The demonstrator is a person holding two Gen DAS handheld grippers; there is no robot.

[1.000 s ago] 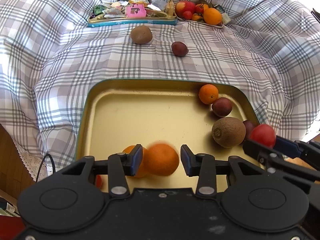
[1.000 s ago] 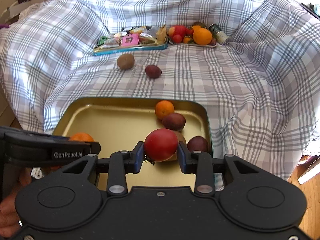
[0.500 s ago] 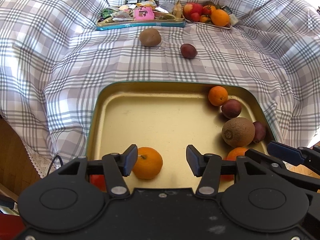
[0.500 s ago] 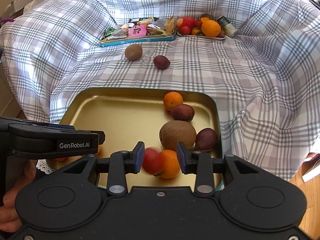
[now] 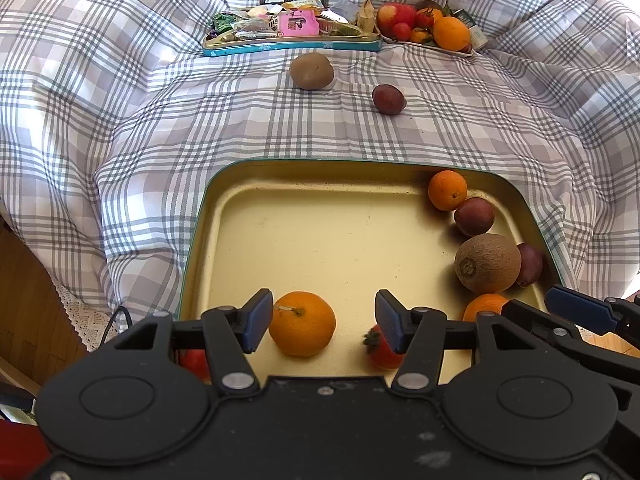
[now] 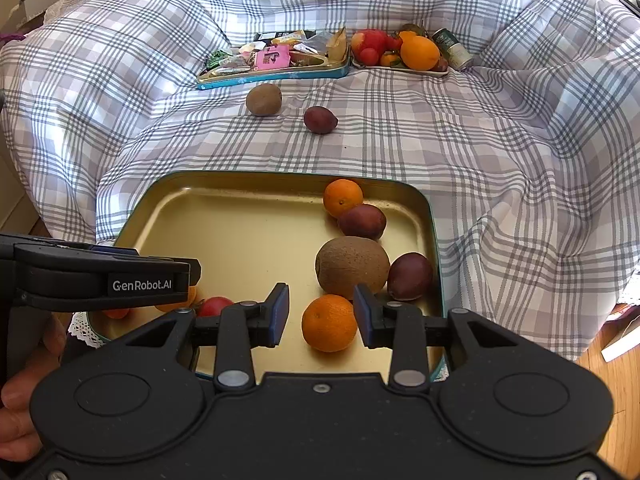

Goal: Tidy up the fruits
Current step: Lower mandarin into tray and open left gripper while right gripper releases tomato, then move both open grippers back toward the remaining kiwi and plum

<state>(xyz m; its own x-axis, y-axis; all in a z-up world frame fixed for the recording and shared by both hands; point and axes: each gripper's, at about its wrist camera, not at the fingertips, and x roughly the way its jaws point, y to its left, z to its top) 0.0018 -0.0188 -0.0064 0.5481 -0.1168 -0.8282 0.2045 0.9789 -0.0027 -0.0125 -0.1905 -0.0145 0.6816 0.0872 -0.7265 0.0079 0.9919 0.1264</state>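
A gold tray (image 5: 328,240) (image 6: 240,220) lies on the plaid cloth close in front. It holds oranges, dark plums, a kiwi (image 5: 487,263) (image 6: 352,266) and red tomatoes. My left gripper (image 5: 322,320) is open above the tray's near edge, with an orange (image 5: 302,323) lying between its jaws and a tomato (image 5: 382,350) by the right jaw. My right gripper (image 6: 321,316) is open and empty over another orange (image 6: 329,323). A loose kiwi (image 5: 311,71) (image 6: 263,99) and a loose plum (image 5: 388,99) (image 6: 320,119) lie on the cloth farther back.
At the back stand a blue-rimmed tray of snack packets (image 5: 288,34) (image 6: 272,66) and a white dish of mixed fruit (image 5: 428,30) (image 6: 400,52). Wooden floor (image 5: 28,320) shows at the left and right edges beyond the draped cloth.
Both grippers opened: the left let go of its orange, the right let go of the red tomato, which rolled to the tray's near edge. Both grippers rose and drew back.
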